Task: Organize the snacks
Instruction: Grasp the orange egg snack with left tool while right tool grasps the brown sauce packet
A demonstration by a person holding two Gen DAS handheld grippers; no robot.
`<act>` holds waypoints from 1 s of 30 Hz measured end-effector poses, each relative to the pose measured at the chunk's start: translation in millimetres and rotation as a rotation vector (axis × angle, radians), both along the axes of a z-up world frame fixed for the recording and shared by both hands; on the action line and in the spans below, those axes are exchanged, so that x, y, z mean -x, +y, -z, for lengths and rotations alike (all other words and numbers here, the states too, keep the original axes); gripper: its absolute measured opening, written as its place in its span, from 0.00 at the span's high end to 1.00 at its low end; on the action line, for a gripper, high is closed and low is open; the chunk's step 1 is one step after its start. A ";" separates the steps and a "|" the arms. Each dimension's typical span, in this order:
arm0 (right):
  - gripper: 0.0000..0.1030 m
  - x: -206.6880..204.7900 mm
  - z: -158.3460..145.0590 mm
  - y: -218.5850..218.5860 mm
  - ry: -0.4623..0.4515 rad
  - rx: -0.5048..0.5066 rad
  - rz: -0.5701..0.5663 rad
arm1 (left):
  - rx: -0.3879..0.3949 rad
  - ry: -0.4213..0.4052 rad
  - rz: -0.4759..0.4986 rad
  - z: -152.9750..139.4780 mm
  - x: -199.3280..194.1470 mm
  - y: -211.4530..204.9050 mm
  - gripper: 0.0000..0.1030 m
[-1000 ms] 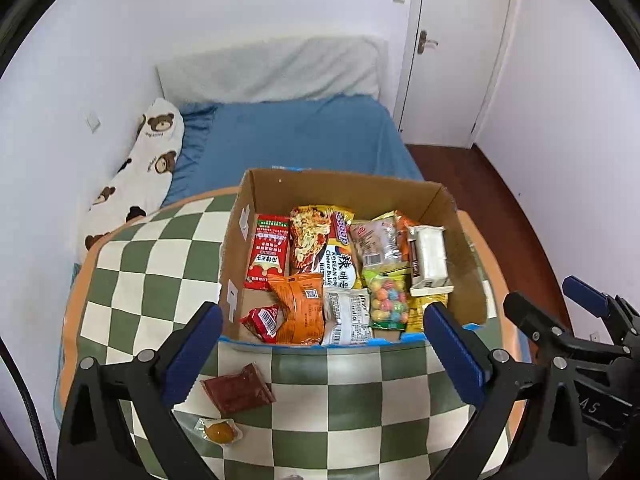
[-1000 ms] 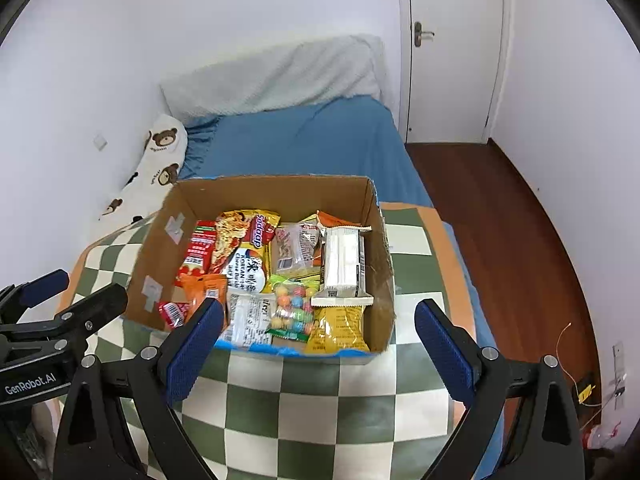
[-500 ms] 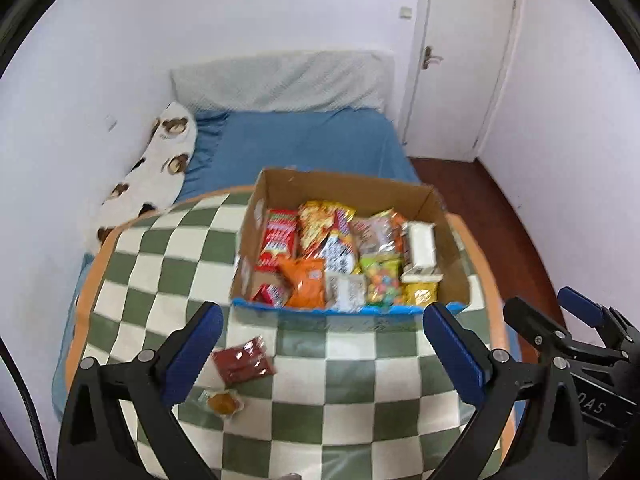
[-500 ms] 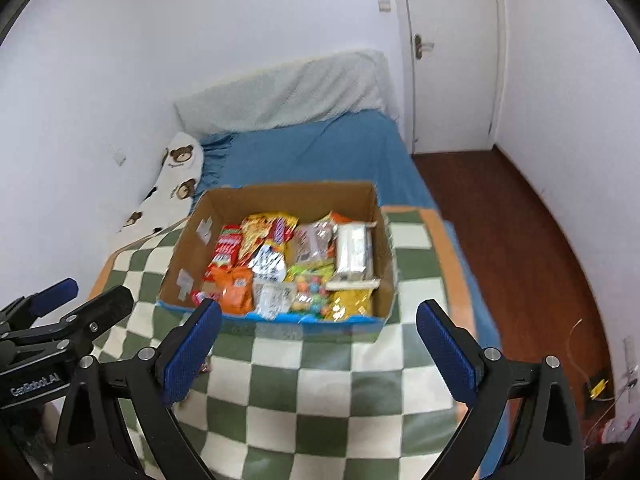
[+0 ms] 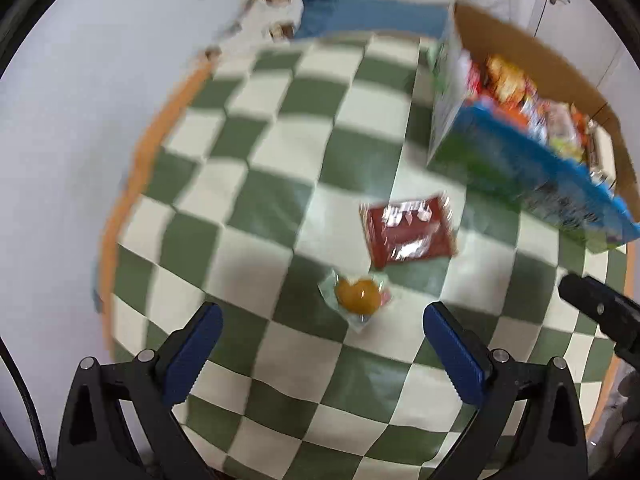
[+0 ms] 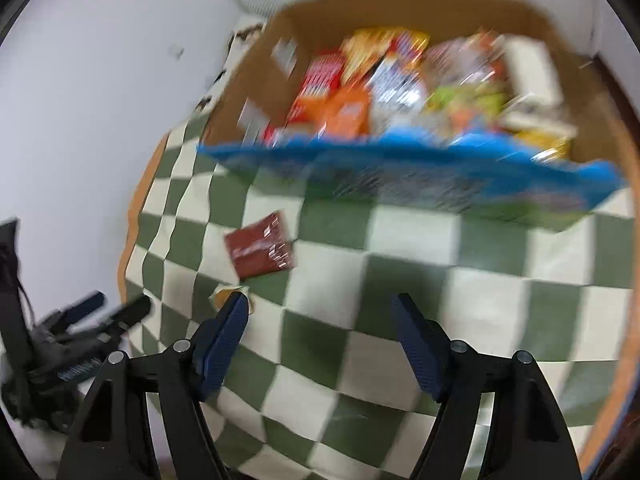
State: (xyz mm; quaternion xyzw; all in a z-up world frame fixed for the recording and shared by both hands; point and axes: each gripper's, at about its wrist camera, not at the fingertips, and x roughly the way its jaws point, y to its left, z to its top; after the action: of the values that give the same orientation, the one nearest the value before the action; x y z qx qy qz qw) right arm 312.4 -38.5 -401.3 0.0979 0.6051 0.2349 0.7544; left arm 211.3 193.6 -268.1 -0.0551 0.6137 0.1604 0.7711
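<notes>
So the surface here is a green-and-cream checkered cloth (image 5: 280, 208) with an orange border, and a plain white wall (image 5: 72, 152) runs along one side of it. Past the far edge of the cloth there's a blue bed (image 5: 360, 16) with a bear-print pillow (image 5: 276, 12), plus a white door (image 5: 560, 0) in the corner.

One cardboard box (image 6: 400, 12) sits on the cloth, with a blue printed front, packed with snack packets; it's too blurry to count them.

Two loose snacks lie on the cloth in front of the box: one dark red packet (image 5: 408, 232) nearest the box's left corner, and one clear wrapper with an orange sweet (image 5: 358, 298) just beyond that, further from the box.

Left gripper (image 5: 320, 344) hangs over the cloth with its jaws spread wide, nothing between them, the orange sweet lying just ahead of the gap. Right gripper (image 6: 320, 328) is over bare cloth in front of the box; its jaws have just been closing, but they're parted and empty. Its left finger (image 6: 224, 336) covers part of the sweet in that view.
</notes>
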 end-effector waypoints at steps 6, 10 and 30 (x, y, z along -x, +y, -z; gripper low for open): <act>0.25 -10.4 19.7 47.7 0.020 0.052 -0.076 | 0.182 0.126 0.066 78.4 -18.7 8.9 0.03; 0.25 -17.5 12.8 82.4 -0.026 0.174 -0.236 | 0.256 0.149 0.043 109.5 -23.5 20.0 0.48; 0.26 7.8 107.9 249.5 -0.236 0.810 -1.175 | 0.363 0.065 -0.140 107.2 44.0 83.5 0.50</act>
State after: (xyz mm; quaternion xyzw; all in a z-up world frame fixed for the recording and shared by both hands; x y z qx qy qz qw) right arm 304.5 211.0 -509.2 -0.5568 0.5119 0.3682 0.5407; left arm 167.3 277.1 -375.3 -0.2306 0.6517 0.1022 0.7153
